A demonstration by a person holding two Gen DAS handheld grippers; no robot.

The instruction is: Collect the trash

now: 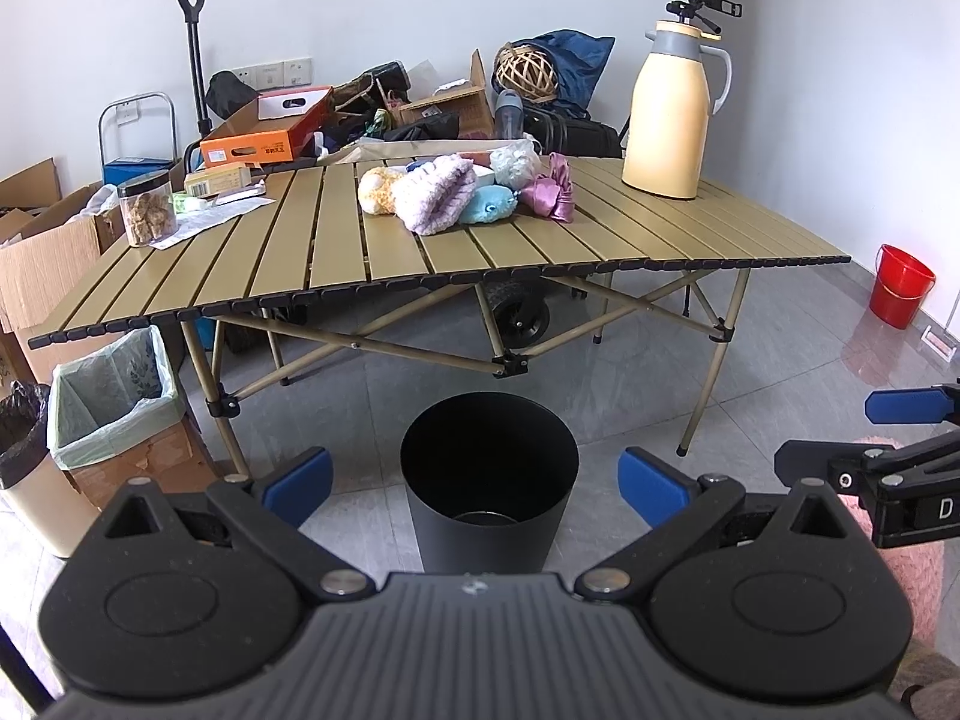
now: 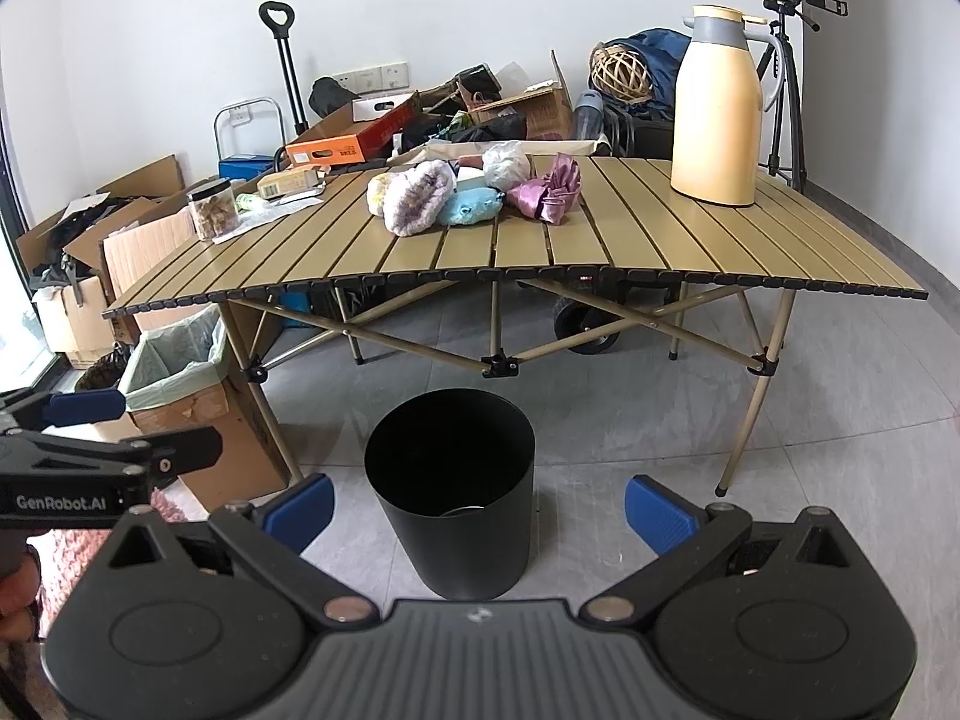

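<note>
Bin [image 1: 489,480] on the floor before the desk [image 1: 540,240]; both my hand-held grippers, left [image 1: 477,483] and right [image 2: 480,507], gape wide and empty. Trash candidates, paper scraps [image 1: 210,216], lie at the desk's far left beside a jar [image 1: 147,207]; reaching risks toppling it.

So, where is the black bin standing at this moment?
In both wrist views the black bin stands on the floor in front of the folding table, near its middle, ahead of both open grippers.
</note>
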